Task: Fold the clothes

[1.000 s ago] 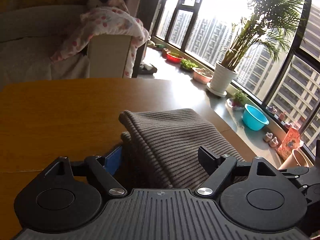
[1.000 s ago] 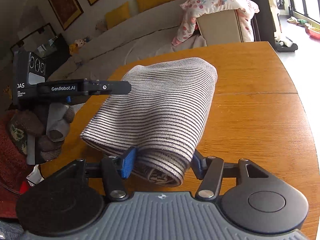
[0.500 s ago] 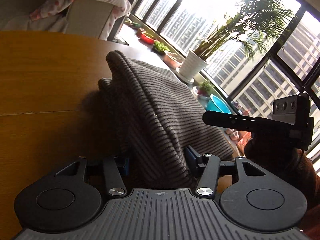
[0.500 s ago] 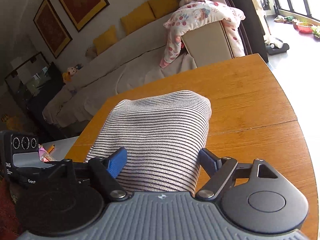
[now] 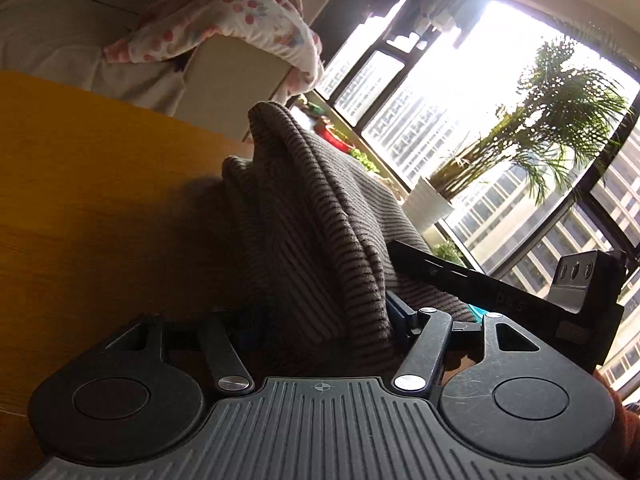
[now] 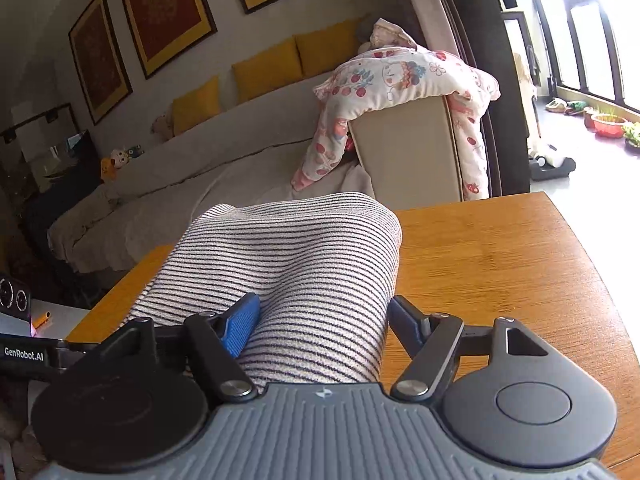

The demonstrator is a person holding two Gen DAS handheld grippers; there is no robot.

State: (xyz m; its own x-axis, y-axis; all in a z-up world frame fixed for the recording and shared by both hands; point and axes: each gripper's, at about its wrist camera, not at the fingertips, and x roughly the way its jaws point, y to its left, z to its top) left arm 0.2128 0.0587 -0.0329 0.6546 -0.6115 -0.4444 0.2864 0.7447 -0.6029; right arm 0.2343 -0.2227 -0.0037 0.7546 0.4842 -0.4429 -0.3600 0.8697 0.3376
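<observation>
The left tool [image 5: 324, 316] was clenched on the striped sweater [image 5: 312, 216], its two fingers pressed against a thick bundle of folds that rose toward 12 o'clock in the left wrist view. The sweater looked dark and backlit there, with the surface [image 5: 80, 184] lying in shadow at 9 o'clock. The right tool's black body [image 5: 520, 292] crossed in at 3 o'clock, its front end touching the sweater's far side.

In the right wrist view the right tool [image 6: 320, 324] was likewise grasping the sweater [image 6: 296, 252], with the blue pad [image 6: 242, 324] of one finger pressed into the cloth at 9 o'clock and the other finger [image 6: 408, 326] hard against its edge at 3 o'clock. The sweater bulged up between them as a rounded, folded roll, pale with thin dark stripes, and its far end rested on or just above the surface [image 6: 500, 260]; I cannot tell which. Part of the left tool, marked GenRobot.AI [image 6: 24, 354], showed at 9 o'clock.

Beyond the surface stood a pale sofa [image 6: 224, 176] with yellow cushions [image 6: 268, 72], and a printed blanket [image 6: 404, 76] draped over its arm at 12 o'clock. Framed pictures [image 6: 164, 12] hung on the wall at 11 o'clock. In the left wrist view a potted palm [image 5: 560, 112] stood by the window [image 5: 440, 92] at 2 o'clock.
</observation>
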